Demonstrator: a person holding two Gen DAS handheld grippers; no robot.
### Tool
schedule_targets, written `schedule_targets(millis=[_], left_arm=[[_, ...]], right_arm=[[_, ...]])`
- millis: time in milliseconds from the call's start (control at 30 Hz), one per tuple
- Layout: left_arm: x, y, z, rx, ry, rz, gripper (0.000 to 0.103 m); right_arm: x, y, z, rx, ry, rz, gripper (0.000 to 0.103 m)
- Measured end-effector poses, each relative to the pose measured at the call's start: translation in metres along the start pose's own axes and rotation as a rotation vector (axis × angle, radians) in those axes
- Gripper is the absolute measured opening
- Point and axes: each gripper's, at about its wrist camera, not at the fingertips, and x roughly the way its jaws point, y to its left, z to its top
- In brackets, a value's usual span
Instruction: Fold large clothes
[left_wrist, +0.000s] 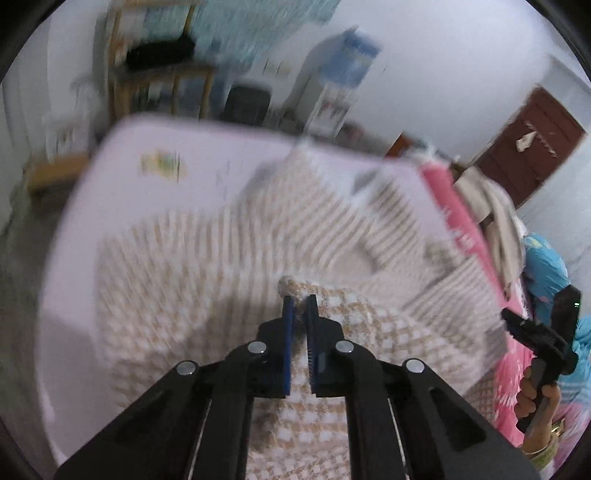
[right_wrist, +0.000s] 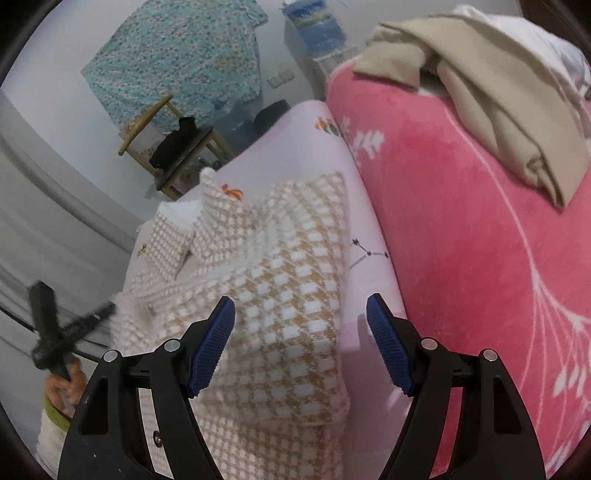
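A: Gripping cloth on the left side. The left tongs (left_wrist: 300, 308) are pinched together on a raised fold of the checked garment (left_wrist: 229, 266), tan-and-white pattern, blue pads (left_wrist: 287, 314) touching the fabric at the tip.

B: Where is the garment?

A: Spread on the pale pink sheet (left_wrist: 192, 147) of the bed, bunched and partly doubled over itself. Left wrist view is motion-blurred, so the exact edge being held is hard to call, probably a hem or corner.

B: Right side?

A: Right tongs (right_wrist: 301, 314) stand wide apart, nothing between the pads. They hover above the garment's near right edge (right_wrist: 288, 295), one finger over the fabric, the other over bare sheet (right_wrist: 373, 280).

B: Anything else on the bed?

A: Bright pink blanket (right_wrist: 461, 229) with white leaf print just right of the sheet, touching it. A beige folded cloth (right_wrist: 491, 96) lies on top of that blanket, well apart from the checked garment.

B: Hands?

A: The left hand (right_wrist: 64, 387) shows at the lower left of the right wrist view, wrapped on its black handle. The right hand (left_wrist: 537, 398) shows at the right edge of the left view, holding its tool too.

B: Background?

A: Wooden chair (right_wrist: 173, 144) with a dark item on it, teal patterned cloth (right_wrist: 177, 59) on the wall.
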Motion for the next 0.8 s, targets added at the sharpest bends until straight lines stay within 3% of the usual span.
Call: schedule_targets(millis=[167,367,467,567,800], left_arm=[[-0.045,0.010,0.019,0.050,-0.109,0.080,0.006],[-0.012,0.062,-0.001,-0.025,0.020,0.156,0.006],[-0.006,0.072,-0.011,-0.056,0.034,0.134,0.006],[-0.016,0.069,-0.010,-0.048,0.018,0.111,0.006],[-0.011,0.070,-0.011,-0.015,0.051,0.172,0.006]], right_arm=[[-0.009,0.009,0.002,-0.044,-0.024,-0.019,0.070],[0.008,0.014,0.003,-0.064,-0.007,-0.070,0.070],[0.015,0.018,0.005,-0.075,-0.008,-0.092,0.068],[0.022,0.024,0.009,-0.102,-0.010,-0.121,0.056],[0.052,0.028,0.008,-0.152,0.034,-0.189,0.051]])
